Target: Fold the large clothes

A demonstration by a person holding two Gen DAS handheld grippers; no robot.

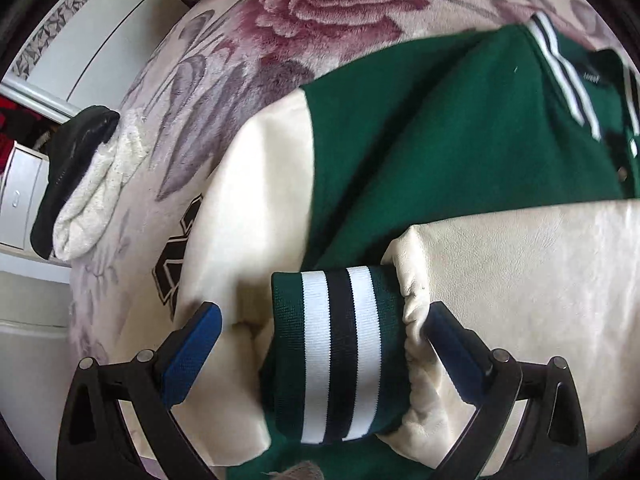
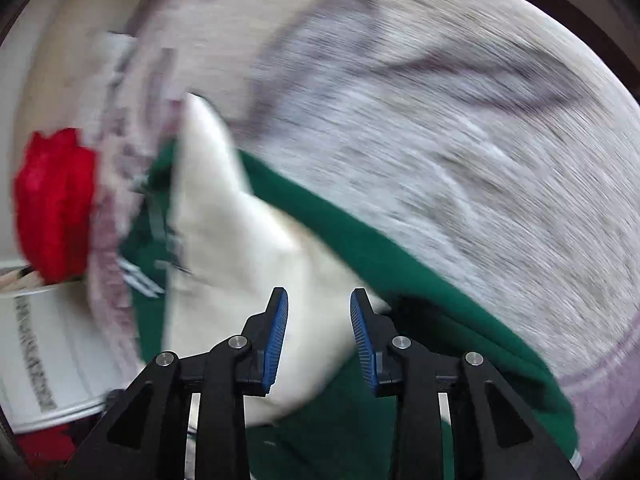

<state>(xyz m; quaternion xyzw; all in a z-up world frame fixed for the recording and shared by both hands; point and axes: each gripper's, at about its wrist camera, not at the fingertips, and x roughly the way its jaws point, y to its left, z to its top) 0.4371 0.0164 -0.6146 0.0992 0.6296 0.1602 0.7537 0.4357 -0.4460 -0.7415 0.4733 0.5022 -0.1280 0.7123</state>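
Left wrist view shows the bed's floral blanket (image 1: 328,20) spread wide ahead of the jaws, and on it the green varsity jacket (image 1: 420,128) lying flat, its cream sleeve (image 1: 520,264) folded across the body. That sleeve's striped cuff (image 1: 340,352) sits right between the jaws of the left gripper (image 1: 320,344), which stand wide apart — released, with the right-hand pad just touching the gathered cream leather beside the cuff. Far off to the left of the jaws lies a black-and-cream fleece garment (image 1: 80,184), apart from the jacket.

Right wrist view is blurred; the right gripper (image 2: 319,336) hangs spread over the other cream sleeve (image 2: 224,240), gripping nothing.

By my reading, the sleeve-folding step is in hand — one sleeve laid in, the other awaiting. Next likely calls for closing on the cream sleeve and drawing it across the green body.
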